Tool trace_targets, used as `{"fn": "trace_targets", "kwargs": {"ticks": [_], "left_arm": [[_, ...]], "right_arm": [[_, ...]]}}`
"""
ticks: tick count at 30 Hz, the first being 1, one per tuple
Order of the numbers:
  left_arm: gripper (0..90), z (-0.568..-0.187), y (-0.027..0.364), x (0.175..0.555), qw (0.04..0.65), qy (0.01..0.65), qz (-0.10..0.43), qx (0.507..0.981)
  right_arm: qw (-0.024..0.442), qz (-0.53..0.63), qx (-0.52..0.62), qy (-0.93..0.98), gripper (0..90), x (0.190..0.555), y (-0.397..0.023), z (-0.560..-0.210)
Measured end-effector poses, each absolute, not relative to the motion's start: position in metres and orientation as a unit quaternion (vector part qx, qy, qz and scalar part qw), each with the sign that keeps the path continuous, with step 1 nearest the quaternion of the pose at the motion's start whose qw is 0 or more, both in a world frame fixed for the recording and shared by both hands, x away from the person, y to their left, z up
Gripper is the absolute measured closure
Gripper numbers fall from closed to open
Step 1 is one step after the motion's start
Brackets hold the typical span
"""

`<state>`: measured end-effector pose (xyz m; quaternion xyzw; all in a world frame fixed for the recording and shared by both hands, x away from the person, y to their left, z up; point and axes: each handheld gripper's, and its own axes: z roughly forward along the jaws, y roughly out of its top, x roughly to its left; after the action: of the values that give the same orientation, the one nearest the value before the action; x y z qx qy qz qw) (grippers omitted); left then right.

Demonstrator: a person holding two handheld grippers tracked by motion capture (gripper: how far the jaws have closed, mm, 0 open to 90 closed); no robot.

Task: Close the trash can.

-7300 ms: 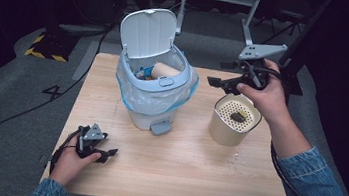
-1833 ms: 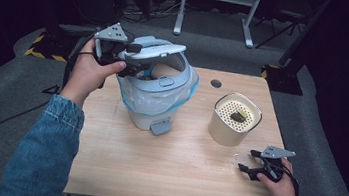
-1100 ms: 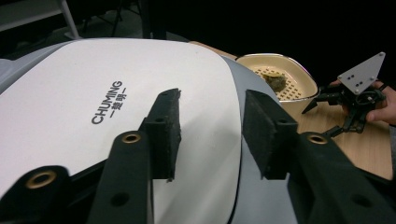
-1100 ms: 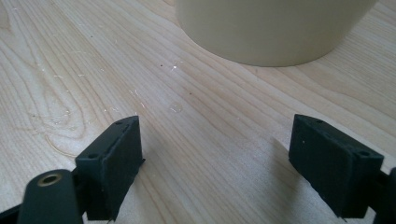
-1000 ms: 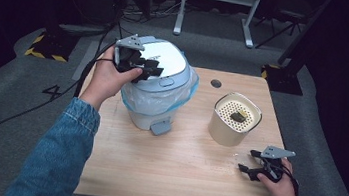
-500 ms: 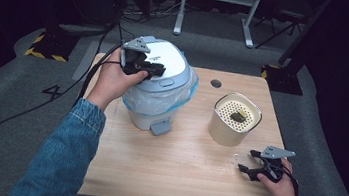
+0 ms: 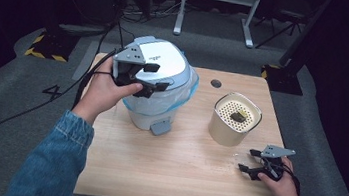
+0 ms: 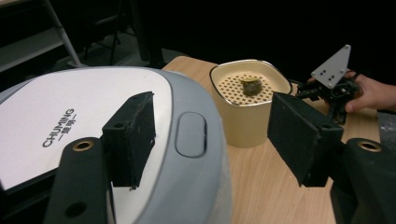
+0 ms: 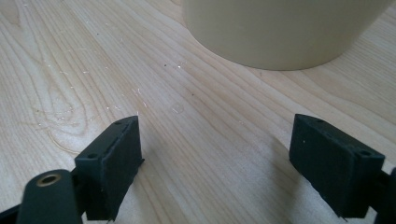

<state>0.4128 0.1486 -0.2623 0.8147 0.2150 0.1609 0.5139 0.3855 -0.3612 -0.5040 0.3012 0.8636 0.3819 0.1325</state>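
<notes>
Resting on the bin lid (image 7: 164, 64) at ten o'clock on the desk (image 7: 179, 169), the left tool (image 7: 147, 80) gapes released; the bin (image 7: 153, 108) looks shut, likely finished; the right tool (image 7: 249, 168), also spread, idles at four o'clock beside the beige canister (image 7: 234, 120).

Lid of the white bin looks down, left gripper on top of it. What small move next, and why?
Probably lift the left gripper clear of the grey-and-white bin lid: the lid lies flat on the blue-lined bin, and the jaws stand open, gripping nothing. The right gripper rests open on the wooden table.
</notes>
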Motion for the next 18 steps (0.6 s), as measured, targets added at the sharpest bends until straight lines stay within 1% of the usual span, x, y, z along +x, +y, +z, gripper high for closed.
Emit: {"fn": "trace_targets", "kwargs": {"ticks": [2, 8, 18], "left_arm": [[32.2, -0.262, 0.151, 0.402, 0.519, 0.213, 0.159, 0.813], [31.0, -0.269, 0.16, 0.37, 0.509, 0.224, 0.163, 0.815], [28.5, -0.283, 0.18, 0.337, 0.499, 0.242, 0.18, 0.813]], "right_arm": [[0.13, 0.383, 0.296, 0.865, 17.1, 0.387, -0.362, -0.504], [0.13, 0.382, 0.296, 0.866, 16.6, 0.389, -0.361, -0.504], [0.131, 0.382, 0.295, 0.866, 16.3, 0.392, -0.359, -0.504]]}}
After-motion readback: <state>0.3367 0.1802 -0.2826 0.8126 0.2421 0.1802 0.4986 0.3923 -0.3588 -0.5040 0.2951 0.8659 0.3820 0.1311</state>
